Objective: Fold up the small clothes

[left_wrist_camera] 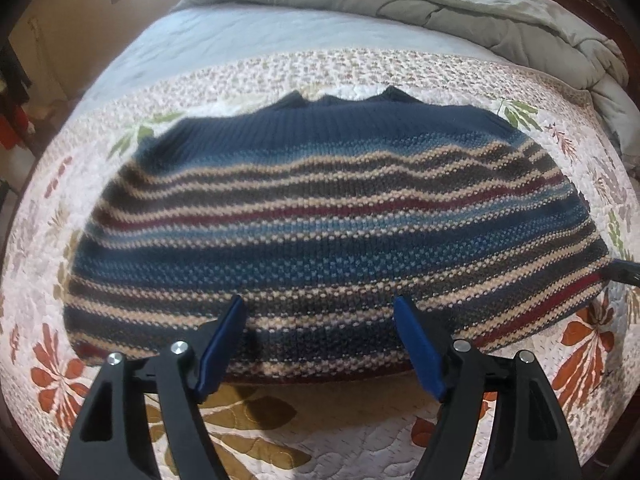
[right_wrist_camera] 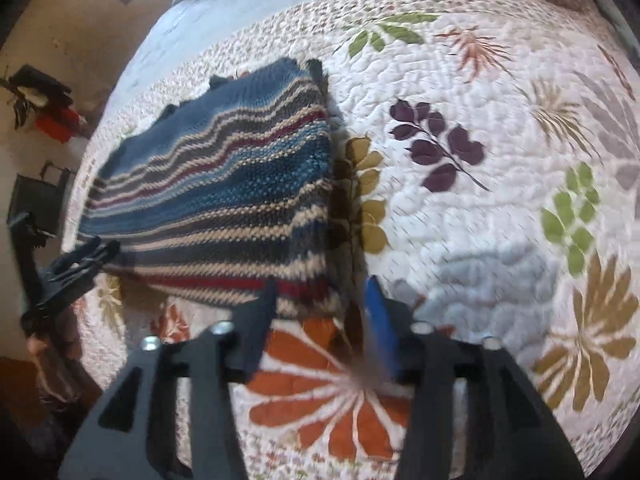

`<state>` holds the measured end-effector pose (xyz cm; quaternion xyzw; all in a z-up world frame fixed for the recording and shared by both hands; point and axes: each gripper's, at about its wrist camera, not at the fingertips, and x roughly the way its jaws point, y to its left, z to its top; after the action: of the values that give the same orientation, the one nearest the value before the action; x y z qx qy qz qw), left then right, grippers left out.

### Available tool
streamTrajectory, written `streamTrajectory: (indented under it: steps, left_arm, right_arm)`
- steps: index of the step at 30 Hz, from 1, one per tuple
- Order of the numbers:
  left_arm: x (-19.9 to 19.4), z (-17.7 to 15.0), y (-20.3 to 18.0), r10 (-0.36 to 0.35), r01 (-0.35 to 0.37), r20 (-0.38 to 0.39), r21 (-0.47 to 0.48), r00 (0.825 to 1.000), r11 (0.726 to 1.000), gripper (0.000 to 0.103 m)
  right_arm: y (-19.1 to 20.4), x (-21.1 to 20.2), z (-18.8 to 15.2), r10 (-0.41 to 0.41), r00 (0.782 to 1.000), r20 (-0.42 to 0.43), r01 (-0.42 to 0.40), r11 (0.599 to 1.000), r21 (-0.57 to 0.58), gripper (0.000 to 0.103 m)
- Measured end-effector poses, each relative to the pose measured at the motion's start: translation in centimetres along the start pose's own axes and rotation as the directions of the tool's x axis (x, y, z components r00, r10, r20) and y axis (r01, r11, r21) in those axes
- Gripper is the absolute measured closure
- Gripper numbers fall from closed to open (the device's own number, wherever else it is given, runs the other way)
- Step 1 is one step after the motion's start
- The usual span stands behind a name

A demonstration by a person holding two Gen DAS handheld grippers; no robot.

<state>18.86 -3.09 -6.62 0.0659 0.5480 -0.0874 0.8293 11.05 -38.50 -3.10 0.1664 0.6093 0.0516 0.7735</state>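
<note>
- The bed fills both views; a quilt printed with leaves and flowers covers its near part, and a grey duvet lies bunched at its far end.
- The sweater, knit in blue, tan, brown and red stripes, lies folded flat on the quilt, its dark blue ribbed edge on the far side.
- The left gripper points down over the sweater's near edge; its blue fingers stand wide apart, with knit showing between them but nothing clamped.
- The right gripper sits at the sweater's near right corner, fingers parted about halfway and blurred, holding nothing.
- No container shows in either view.
</note>
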Motion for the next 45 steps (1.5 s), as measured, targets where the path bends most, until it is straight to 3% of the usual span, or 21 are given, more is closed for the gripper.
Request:
streamTrajectory:
  steps: [5,7,10,14,17,21,25,28,31,38,41,45]
  left_arm:
    - [0.2,0.5,-0.7,-0.028,0.028,-0.01,-0.015,1.0,1.0,0.026]
    - [0.2,1.2,-1.2,-0.042,0.042,-0.008,-0.017,0.999,0.999,0.026]
    - [0.7,2.8,-2.3,-0.049,0.049,-0.01,-0.011,0.999,0.999,0.025]
    - [2.2,4.4,-3.1,-0.044,0.044,-0.02,-0.003,0.999,0.999,0.023]
    - [3.2,4.6,-3.2,-0.034,0.033,-0.024,-0.002,0.999,0.999,0.023]
    - [3.5,4.5,-3.3,-0.028,0.029,-0.014,0.027,1.0,0.999,0.021]
    - [3.2,4.5,-3.1,-0.036,0.037,-0.018,0.023,0.999,0.999,0.021]
    - [3.0,4.4,-2.7,-0.04,0.04,-0.025,0.017,0.999,0.999,0.021]
    - [2.8,4.1,-2.2,-0.039,0.04,-0.033,0.011,0.999,0.999,0.021]
    - [2.3,4.0,-1.5,-0.044,0.043,-0.055,-0.012,0.998,0.999,0.021]
    - [1.9,3.8,-1.9,-0.079,0.078,-0.069,-0.012,0.995,0.997,0.021]
    - [0.9,3.4,-3.5,-0.136,0.136,-0.078,0.001,0.988,0.991,0.021]
  right_arm:
    - [-0.6,-0.5,0.5,0.009,1.0,-0.006,-0.009,1.0,0.014,0.048]
    - [-0.4,-0.4,1.9,0.022,1.0,0.004,-0.022,1.0,-0.002,0.036]
    - [-0.1,0.7,4.4,0.099,0.995,-0.007,-0.099,0.995,-0.003,0.032]
    - [-0.5,4.2,7.5,0.15,0.985,-0.086,-0.15,0.989,0.011,0.029]
    - [-0.7,7.3,8.0,0.227,0.959,-0.17,-0.223,0.974,0.038,0.028]
    - [0.6,8.7,7.5,0.226,0.957,-0.184,-0.234,0.972,-0.024,0.026]
    - [2.5,8.8,6.7,0.263,0.945,-0.192,-0.282,0.956,-0.079,0.057]
    - [3.5,8.7,6.5,0.249,0.951,-0.183,-0.271,0.956,-0.108,0.073]
    - [3.9,7.8,6.4,0.247,0.957,-0.153,-0.264,0.959,-0.101,0.079]
    - [2.5,4.7,5.4,0.342,0.936,-0.084,-0.344,0.939,-0.009,0.087]
    - [1.4,3.4,5.1,0.372,0.925,-0.075,-0.371,0.928,0.03,0.088]
    - [-1.0,1.4,3.5,0.358,0.931,-0.073,-0.352,0.932,0.08,0.088]
